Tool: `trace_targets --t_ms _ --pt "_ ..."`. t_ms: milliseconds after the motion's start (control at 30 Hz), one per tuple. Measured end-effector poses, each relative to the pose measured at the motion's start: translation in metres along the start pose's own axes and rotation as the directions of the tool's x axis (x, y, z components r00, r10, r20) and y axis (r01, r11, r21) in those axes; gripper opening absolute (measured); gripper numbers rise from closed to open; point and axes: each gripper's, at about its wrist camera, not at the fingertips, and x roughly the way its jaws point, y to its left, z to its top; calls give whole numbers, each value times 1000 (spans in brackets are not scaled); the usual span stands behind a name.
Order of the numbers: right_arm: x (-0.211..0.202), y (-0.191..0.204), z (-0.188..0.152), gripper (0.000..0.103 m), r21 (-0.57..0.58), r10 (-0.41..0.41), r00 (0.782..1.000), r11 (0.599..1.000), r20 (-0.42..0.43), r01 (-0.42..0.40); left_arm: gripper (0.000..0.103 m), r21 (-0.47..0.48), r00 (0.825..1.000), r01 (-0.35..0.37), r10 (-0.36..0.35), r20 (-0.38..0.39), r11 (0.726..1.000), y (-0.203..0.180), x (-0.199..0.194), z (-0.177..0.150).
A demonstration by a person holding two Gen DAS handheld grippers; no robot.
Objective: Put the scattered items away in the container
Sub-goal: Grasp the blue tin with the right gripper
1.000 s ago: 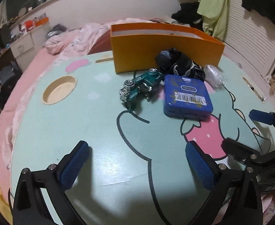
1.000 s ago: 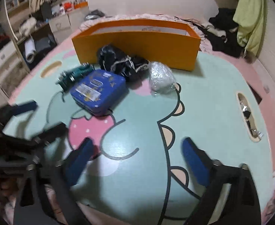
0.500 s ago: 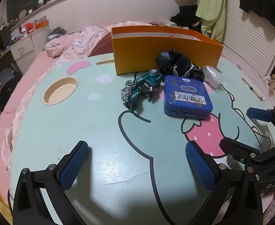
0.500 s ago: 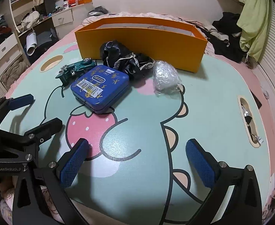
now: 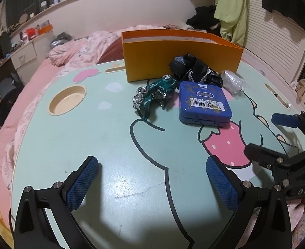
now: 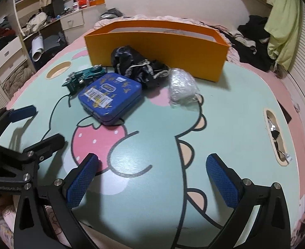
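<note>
An orange box (image 5: 181, 56) (image 6: 156, 47) stands at the far side of the mint cartoon table (image 5: 90, 145) (image 6: 235, 124). In front of it lie a green toy car (image 5: 154, 93) (image 6: 86, 75), a blue tin (image 5: 203, 103) (image 6: 111, 95), a black crumpled bundle (image 5: 194, 70) (image 6: 138, 64) and a clear plastic wrap bundle (image 5: 233, 81) (image 6: 182, 85). My left gripper (image 5: 152, 182) (image 6: 38, 124) hovers open over the near table, well short of the items. My right gripper (image 6: 152, 182) (image 5: 264, 134) is open too, empty, near the front right.
A round cup recess (image 5: 67, 99) sits at the table's left, a slot with small items (image 6: 277, 137) at its right edge. A pink bed (image 5: 73, 49), a dresser (image 6: 71, 20) and hanging clothes (image 6: 281, 20) surround the table.
Both grippers have shifted slightly and the views steadied; the items and box have not moved. Both stay open and empty.
</note>
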Motion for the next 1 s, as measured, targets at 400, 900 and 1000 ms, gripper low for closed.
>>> trace_targets --t_ms 400,900,1000 --pt "2 -1 3 103 -19 14 999 1000 29 -13 103 -3 1000 4 -4 15 1000 1 2 0" --pt "-6 -13 8 98 68 63 996 995 60 -67 103 -5 1000 6 -6 19 1000 2 2 0" --pt "-9 -14 26 98 150 152 986 976 67 -161 103 -5 1000 6 -6 19 1000 2 2 -1"
